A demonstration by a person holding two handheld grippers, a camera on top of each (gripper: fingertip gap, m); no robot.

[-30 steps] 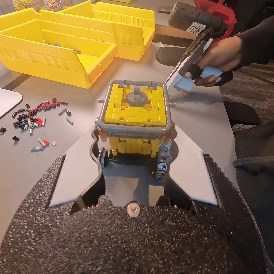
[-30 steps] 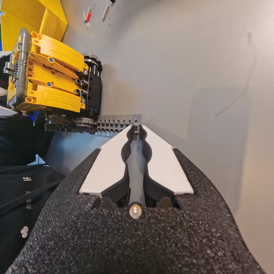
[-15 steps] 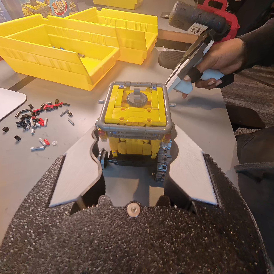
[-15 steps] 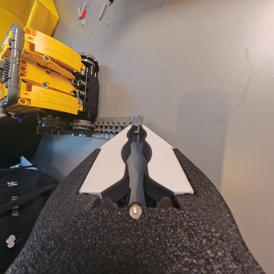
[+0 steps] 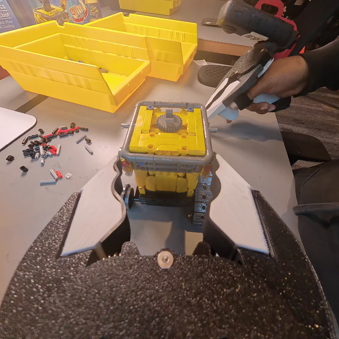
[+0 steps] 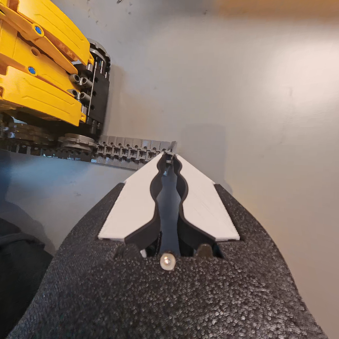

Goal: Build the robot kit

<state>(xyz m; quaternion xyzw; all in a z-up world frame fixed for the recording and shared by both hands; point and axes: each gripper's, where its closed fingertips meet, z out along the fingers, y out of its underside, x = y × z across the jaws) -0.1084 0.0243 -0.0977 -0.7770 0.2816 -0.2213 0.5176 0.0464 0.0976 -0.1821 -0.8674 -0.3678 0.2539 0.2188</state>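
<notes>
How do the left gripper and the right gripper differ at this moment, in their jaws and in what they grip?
The left gripper has jaws set wide, clamping the yellow brick vehicle by its sides; the right gripper has jaws nearly closed, pinching the end link of the grey track chain. Both have white fingers and grip parts of the same model.

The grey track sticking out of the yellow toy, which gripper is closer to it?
Right. The right gripper is shut on the grey track's free end. The left gripper straddles the yellow toy's body, away from that end.

Glossy plastic yellow model (image 5: 167,139), matt grey tabletop (image 5: 55,201), glossy plastic bins (image 5: 77,73), rough black foam-like gripper body (image 5: 165,293).
</notes>
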